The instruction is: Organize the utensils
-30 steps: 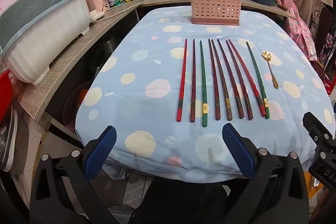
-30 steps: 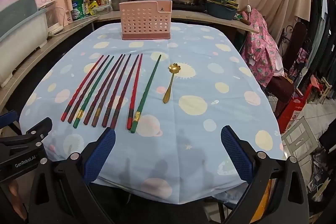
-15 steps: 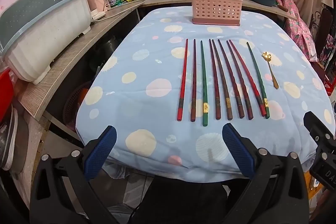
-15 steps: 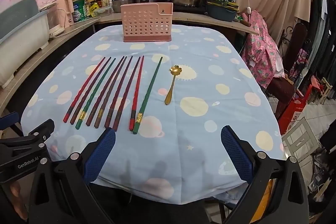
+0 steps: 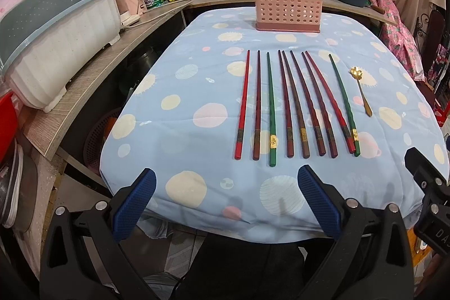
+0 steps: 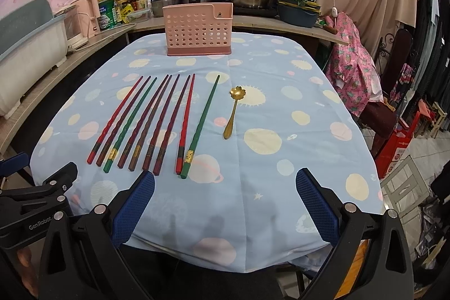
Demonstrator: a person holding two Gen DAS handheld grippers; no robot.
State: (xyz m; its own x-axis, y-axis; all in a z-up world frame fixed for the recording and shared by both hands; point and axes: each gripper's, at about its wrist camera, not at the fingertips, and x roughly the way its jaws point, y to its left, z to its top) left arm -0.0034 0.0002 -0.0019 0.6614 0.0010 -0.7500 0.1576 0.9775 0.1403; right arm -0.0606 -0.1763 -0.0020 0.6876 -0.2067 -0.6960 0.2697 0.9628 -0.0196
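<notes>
left wrist: near edge, faces table (image 5: 174,92) | right wrist: same, rightward

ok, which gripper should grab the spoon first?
Probably right. The spoon lies ahead between the right gripper fingers; from the left gripper it sits far right, past the chopsticks. Both are open and empty.

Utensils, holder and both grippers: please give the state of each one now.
Chopsticks: flat on the cloth, in a row.
Gold spoon: flat, right of the row.
Pink holder: upright, nothing showing above its rim.
Left gripper: open, holding nothing.
Right gripper: open, holding nothing.
</notes>
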